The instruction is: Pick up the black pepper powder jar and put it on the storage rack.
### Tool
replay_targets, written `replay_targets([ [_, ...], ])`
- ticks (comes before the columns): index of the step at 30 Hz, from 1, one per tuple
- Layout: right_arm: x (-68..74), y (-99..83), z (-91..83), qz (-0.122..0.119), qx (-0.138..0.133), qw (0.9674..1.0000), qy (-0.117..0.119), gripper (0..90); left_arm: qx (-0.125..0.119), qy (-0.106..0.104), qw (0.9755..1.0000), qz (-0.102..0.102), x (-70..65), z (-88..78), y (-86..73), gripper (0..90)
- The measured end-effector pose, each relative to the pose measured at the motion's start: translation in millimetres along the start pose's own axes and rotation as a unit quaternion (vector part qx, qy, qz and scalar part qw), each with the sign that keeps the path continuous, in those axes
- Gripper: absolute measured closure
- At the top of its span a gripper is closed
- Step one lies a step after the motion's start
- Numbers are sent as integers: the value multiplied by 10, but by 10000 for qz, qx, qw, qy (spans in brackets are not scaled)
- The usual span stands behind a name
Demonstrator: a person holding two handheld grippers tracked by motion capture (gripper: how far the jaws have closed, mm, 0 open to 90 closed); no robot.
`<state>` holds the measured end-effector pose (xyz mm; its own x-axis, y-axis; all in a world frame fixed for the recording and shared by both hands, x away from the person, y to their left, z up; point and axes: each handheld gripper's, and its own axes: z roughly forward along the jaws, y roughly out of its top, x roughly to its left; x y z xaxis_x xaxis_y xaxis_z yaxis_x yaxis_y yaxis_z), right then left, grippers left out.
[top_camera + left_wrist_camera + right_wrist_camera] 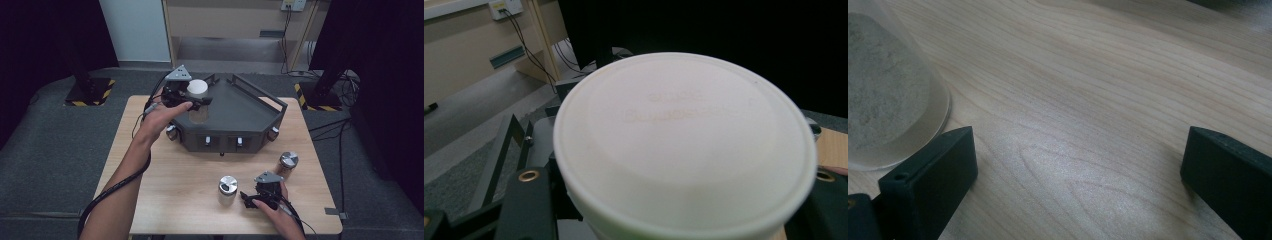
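Dark curtains surround a wooden worktop [165, 200]. Left tool [192, 102] is clamped on a white-lidded jar [198, 90], held above the grey tray [250, 107], probably to set it inside. Right tool [250, 199] rests with jaws wide apart and empty beside a steel-capped jar [228, 190], seemingly ready for it.

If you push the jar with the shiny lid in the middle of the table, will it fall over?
Probably not easily. The jar stands upright on the flat wooden table and looks short and wide. It holds powder, so it is likely weighty. Its smooth sides might slide first.
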<state>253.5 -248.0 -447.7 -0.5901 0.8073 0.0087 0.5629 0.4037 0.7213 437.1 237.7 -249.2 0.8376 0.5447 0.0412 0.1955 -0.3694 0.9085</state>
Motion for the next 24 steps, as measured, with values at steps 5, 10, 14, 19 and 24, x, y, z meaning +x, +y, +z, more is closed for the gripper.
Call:
replay_targets([
  [5,0,0,0,0,1,10000,0,16,18,27,10000,-51,83,50,-28,331],
  [10,0,0,0,1,0,10000,0,16,37,51,9999,-119,125,82,-82,331],
  [14,0,0,0,1,0,10000,1,16,65,59,9998,-188,167,136,-145,331],
  [19,-1,0,0,6,1,10000,4,16,139,92,9996,-214,194,201,-174,331],
  [24,-3,0,0,5,1,10000,8,16,182,92,9996,-208,210,255,-186,331],
])
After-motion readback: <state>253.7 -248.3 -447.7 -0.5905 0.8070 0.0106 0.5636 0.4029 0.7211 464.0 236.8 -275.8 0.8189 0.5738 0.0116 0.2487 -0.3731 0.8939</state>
